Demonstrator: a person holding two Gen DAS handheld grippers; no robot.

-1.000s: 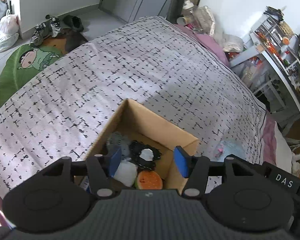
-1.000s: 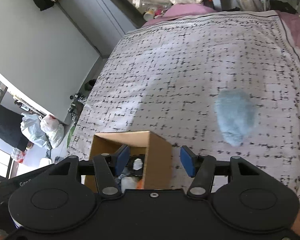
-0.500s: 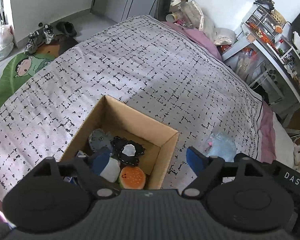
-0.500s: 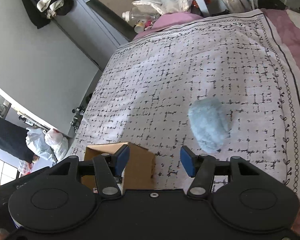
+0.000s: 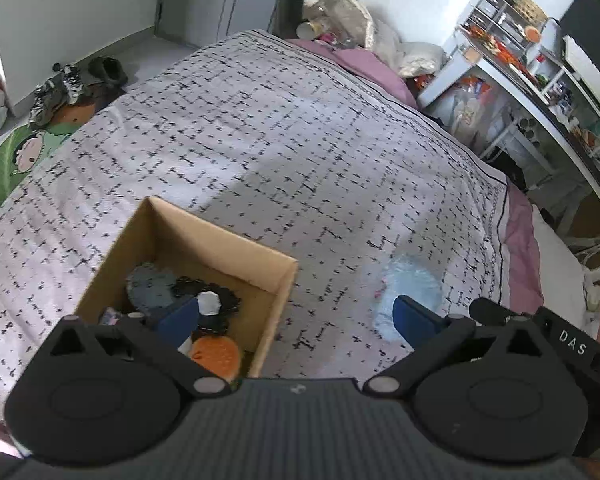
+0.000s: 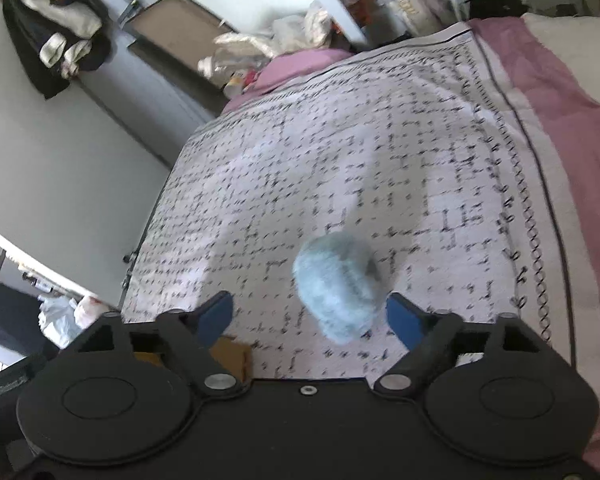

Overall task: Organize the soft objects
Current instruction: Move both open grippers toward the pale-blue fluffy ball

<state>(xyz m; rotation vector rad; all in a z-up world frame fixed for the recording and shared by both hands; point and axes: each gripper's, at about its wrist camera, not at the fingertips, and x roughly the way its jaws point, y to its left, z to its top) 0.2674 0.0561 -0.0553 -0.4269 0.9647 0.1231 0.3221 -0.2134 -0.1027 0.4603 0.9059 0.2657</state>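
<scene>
A fluffy light-blue soft toy [image 6: 338,286] lies on the patterned bedspread; it also shows in the left wrist view [image 5: 410,290]. My right gripper [image 6: 312,316] is open and empty, with the toy just ahead between its fingers. A cardboard box [image 5: 220,240] sits on the bed and holds several soft items, among them an orange one [image 5: 214,354], a white one [image 5: 209,303] and a grey-blue one [image 5: 150,290]. My left gripper [image 5: 296,316] is open and empty, above the box's right corner.
The bedspread [image 5: 280,120] covers a bed with a pink sheet edge [image 6: 548,92]. A cluttered white shelf and desk [image 5: 520,60] stand to the right. Shoes [image 5: 72,80] and a cartoon mat [image 5: 16,152] lie on the floor at left. The box corner [image 6: 228,354] shows beneath my right gripper.
Both grippers have opened wider and swung right, away from the box and toward the blue toy. The toy now sits between my right gripper's fingers in view.
</scene>
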